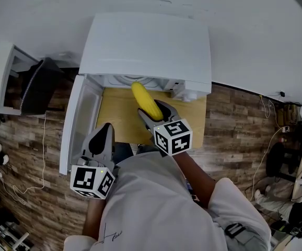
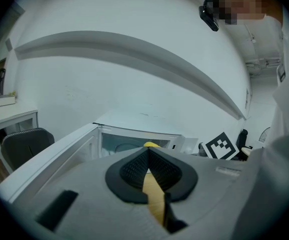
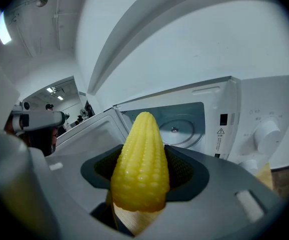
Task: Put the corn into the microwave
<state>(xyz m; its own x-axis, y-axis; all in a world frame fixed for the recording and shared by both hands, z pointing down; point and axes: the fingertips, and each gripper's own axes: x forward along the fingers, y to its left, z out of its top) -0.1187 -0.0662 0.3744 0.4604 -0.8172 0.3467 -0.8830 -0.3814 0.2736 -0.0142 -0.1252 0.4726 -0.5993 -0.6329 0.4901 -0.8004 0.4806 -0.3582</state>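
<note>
Above the yellow table (image 1: 117, 117), before the open microwave (image 1: 146, 46), our right gripper (image 1: 154, 114) is closed on the corn (image 1: 143, 101) near its thick end, our left gripper (image 1: 106, 132) is closed and empty, and we judge the corn light, stiff and slightly slippery, best held across its wide part.

Far side: microwave (image 1: 147, 46) cavity (image 3: 190, 111) clear to enter, nothing inside but the turntable (image 3: 177, 129). Walled on the left by the door (image 1: 78, 124), swung out toward the near side; on the right by the control panel (image 3: 264, 129). Between them a strip of bare desk (image 1: 117, 114), partly taken up by the right claw (image 1: 152, 112) clamped round the corn (image 1: 142, 99), tip at the cavity mouth. Just right of the door's near end, the left claw (image 1: 105, 136), pads pressed together.
</note>
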